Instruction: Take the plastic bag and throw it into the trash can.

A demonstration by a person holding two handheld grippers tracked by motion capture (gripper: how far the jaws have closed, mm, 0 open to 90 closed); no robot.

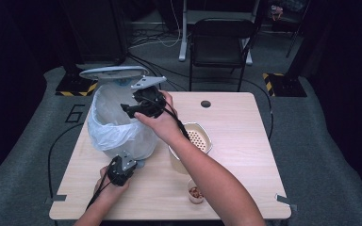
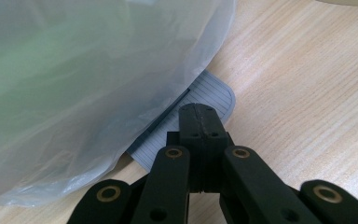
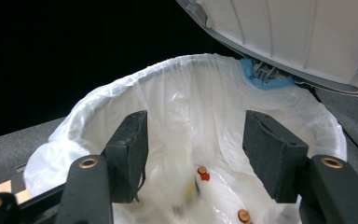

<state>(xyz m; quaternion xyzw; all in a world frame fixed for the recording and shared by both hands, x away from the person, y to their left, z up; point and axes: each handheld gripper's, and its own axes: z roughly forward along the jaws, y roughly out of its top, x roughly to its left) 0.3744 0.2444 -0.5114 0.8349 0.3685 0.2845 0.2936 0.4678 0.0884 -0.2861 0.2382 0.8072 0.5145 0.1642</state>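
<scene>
The high view looked forward and down from above the person's side onto the whole table [image 1: 245, 141]. The left gripper view sat low, very close to the bin's pedal [image 2: 200, 100] and bag. The right gripper view peered from close above into the lined bin [image 3: 191, 107], which all three views shared.

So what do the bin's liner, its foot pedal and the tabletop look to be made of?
The liner looks like thin plastic film: translucent white, glossy, crinkled and folded over the rim. The pedal, under the left gripper, seems moulded grey plastic, matte with fine ribs. The tabletop shows pale wood grain, smooth; solid wood or laminate cannot be told.
</scene>
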